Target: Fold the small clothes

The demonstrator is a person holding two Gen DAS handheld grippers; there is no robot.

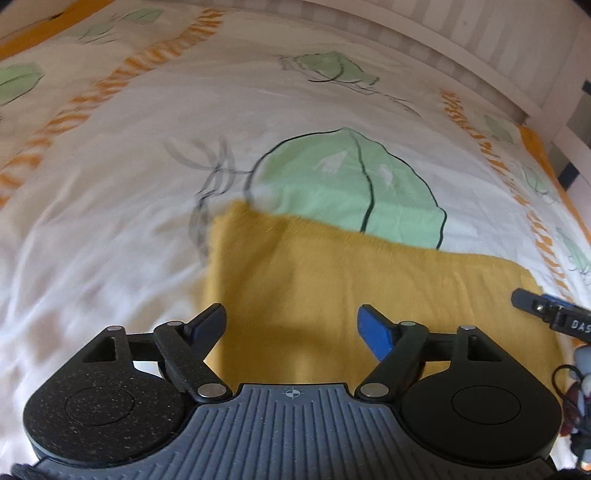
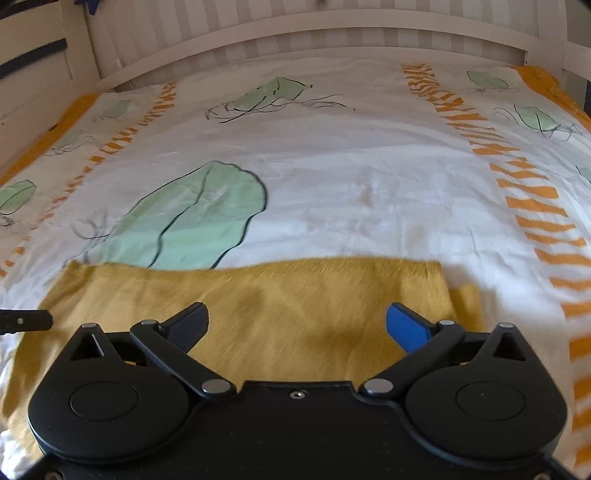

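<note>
A mustard-yellow garment [image 1: 332, 280] lies flat on the bed cover, folded into a rough rectangle with a straight far edge. My left gripper [image 1: 291, 321] hovers over its left part, jaws open, nothing between the black and blue fingers. The same yellow garment [image 2: 280, 306] fills the lower half of the right wrist view. Over its right part my right gripper [image 2: 297, 321] stands wide open and empty. A finger of the right gripper [image 1: 546, 310] shows at the right edge of the left wrist view. The left gripper's fingertip [image 2: 27, 319] pokes in at the left edge of the right wrist view.
The white bed cover [image 2: 351, 177] carries green leaf prints [image 1: 351, 184] and orange patterned stripes [image 2: 535, 199]. A pale wooden bed rail [image 2: 295, 33] and striped wall run along the far side. Part of a small figure with dark cables [image 1: 580, 391] hangs at the right edge.
</note>
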